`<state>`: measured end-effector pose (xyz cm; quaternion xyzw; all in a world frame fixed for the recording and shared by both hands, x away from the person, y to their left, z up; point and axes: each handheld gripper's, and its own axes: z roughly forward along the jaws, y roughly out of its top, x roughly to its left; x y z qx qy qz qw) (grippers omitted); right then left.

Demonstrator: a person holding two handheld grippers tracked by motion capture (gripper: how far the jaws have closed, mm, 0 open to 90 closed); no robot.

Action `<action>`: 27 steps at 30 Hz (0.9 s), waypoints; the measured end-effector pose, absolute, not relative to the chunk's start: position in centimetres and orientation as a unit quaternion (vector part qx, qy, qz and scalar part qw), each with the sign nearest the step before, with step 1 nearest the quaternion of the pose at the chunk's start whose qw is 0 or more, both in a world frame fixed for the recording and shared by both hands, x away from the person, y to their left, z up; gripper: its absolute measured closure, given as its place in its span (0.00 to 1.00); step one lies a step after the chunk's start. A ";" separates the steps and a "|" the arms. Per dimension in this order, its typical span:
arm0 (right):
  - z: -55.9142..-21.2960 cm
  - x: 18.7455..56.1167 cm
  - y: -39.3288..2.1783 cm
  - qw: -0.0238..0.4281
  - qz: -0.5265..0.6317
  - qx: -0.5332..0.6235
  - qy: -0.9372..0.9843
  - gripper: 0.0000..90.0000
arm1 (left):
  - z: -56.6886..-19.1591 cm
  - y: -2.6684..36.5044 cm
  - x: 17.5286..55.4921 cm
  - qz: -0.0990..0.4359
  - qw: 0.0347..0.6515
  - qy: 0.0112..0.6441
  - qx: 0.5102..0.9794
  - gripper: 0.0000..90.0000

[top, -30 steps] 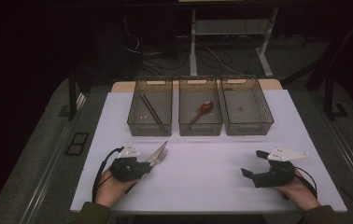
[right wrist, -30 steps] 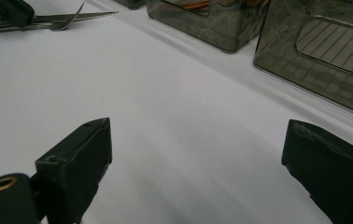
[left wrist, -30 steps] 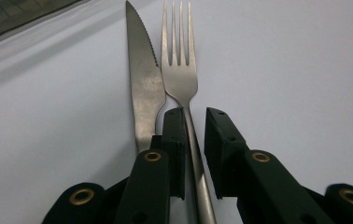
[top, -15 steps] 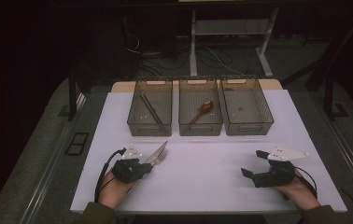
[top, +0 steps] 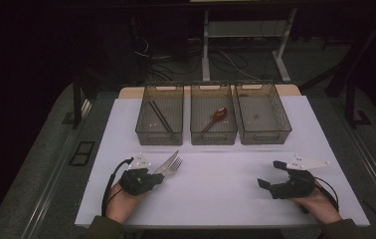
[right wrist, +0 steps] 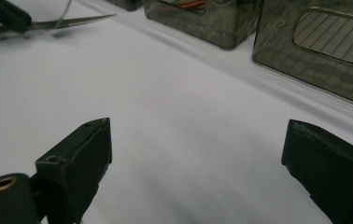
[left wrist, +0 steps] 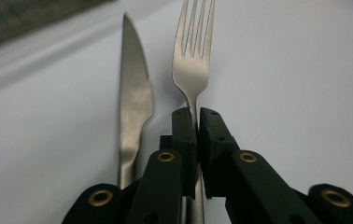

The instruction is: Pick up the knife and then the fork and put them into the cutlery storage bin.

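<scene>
Clamping the fork (left wrist: 192,65) at its neck, left gripper (left wrist: 194,122) jaws have just closed tight on it; tines stick out past the jaw tips, low over the white surface (top: 216,184). Knife (left wrist: 135,100) lies just beside the jaws, parallel to the fork, not gripped. Right gripper (top: 270,175) jaws wide apart, nothing between them, resting on the surface well apart from the fork.

fork (left wrist: 192,70): brushed metal, a soft satin sheen is seen
knife (left wrist: 135,100): the same dull-shining metal, smooth blade
left gripper (left wrist: 196,122): matt black plastic, brass-coloured rivets
bins (top: 214,130): smoky see-through plastic, glossy
table (top: 216,199): covered by a smooth matt white sheet
</scene>
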<state>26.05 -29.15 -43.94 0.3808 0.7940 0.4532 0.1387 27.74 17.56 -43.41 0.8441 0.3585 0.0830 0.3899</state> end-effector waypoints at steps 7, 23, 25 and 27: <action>-43.2 26.1 -29.1 0.106 0.456 0.381 0.797 0.09 | -42.1 17.2 27.4 0.084 0.428 0.346 0.831 0.94; -42.3 26.3 -28.5 0.100 0.464 0.364 0.801 0.14 | -38.8 14.8 27.8 0.098 0.490 0.304 0.811 0.94; -42.1 26.4 -28.4 0.096 0.465 0.361 0.802 0.15 | -38.9 14.5 27.9 0.097 0.490 0.302 0.812 0.94; -42.0 26.6 -28.2 0.094 0.467 0.363 0.801 0.15 | -38.9 14.2 28.0 0.096 0.490 0.299 0.813 0.94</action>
